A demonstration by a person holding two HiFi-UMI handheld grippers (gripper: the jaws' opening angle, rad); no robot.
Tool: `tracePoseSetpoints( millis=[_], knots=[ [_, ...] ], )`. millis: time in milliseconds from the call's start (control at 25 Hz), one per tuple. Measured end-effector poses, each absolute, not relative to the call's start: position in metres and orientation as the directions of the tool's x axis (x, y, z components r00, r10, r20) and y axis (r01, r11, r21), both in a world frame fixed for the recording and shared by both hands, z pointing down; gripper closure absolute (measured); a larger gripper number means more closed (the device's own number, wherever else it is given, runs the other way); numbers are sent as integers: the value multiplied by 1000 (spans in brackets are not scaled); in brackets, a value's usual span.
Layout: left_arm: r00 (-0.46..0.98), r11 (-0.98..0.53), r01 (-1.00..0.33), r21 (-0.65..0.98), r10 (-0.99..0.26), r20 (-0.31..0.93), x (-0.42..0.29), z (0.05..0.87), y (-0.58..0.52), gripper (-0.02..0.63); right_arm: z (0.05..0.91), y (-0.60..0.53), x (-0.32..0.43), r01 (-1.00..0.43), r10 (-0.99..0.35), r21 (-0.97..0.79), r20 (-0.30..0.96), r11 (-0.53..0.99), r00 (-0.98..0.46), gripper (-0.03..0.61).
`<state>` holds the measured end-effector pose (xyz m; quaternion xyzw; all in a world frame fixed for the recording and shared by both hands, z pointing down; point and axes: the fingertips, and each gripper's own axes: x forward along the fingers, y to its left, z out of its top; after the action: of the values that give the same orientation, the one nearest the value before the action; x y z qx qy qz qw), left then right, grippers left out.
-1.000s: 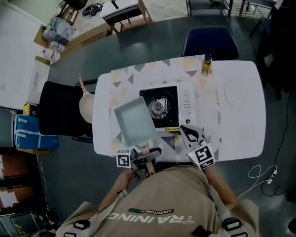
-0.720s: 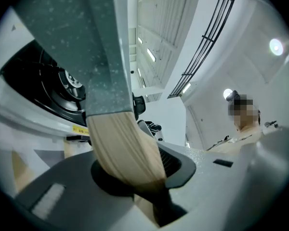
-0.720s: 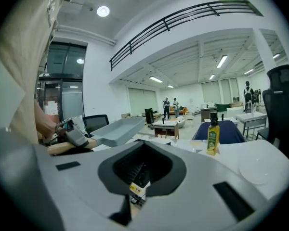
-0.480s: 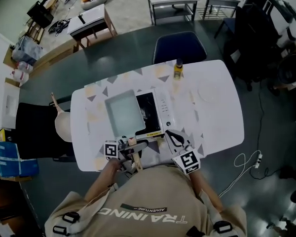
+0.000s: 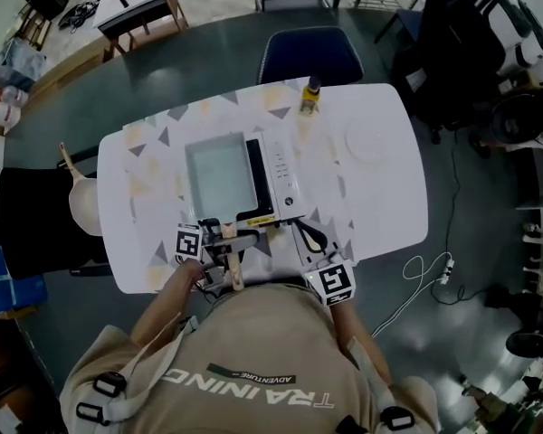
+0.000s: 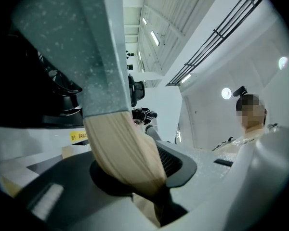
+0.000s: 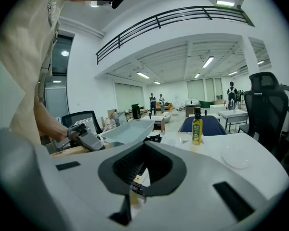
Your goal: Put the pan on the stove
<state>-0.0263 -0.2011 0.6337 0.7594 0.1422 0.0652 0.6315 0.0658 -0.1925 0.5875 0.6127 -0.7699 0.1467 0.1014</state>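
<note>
Gripping pan [image 5: 219, 172] over stove [image 5: 279, 183], left claw [image 5: 224, 240] sits beside closed right claw [image 5: 309, 236]; bottle [image 5: 308, 97] beyond.

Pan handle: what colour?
Pale wood tan. The pan handle shows best in the left gripper view.

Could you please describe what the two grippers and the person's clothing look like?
Both the left gripper and right gripper have pale grey bodies, dark jaws and a cube with black-and-white square markers. The person wears a beige shirt with dark lettering and buckled straps.
</note>
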Motion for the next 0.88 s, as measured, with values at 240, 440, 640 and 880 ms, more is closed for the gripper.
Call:
tracePoseSetpoints(
  millis=[240,440,640,880],
  knots=[
    [952,-124,135,983,291,-94,-23,642,-198,499,584,-206,59,-962,-907,-105,322,252,-273,575],
    [952,-129,122,984,295,-79,-22,649,-197,499,579,-209,59,-958,-907,-89,307,274,-288,575],
    [954,-139,88,986,296,-44,-18,657,-197,499,581,-200,62,-962,-906,-90,325,258,-273,575],
    [957,-130,80,988,287,-40,-15,662,-198,499,584,-191,64,-963,-900,-92,342,254,-270,575]
  ],
)
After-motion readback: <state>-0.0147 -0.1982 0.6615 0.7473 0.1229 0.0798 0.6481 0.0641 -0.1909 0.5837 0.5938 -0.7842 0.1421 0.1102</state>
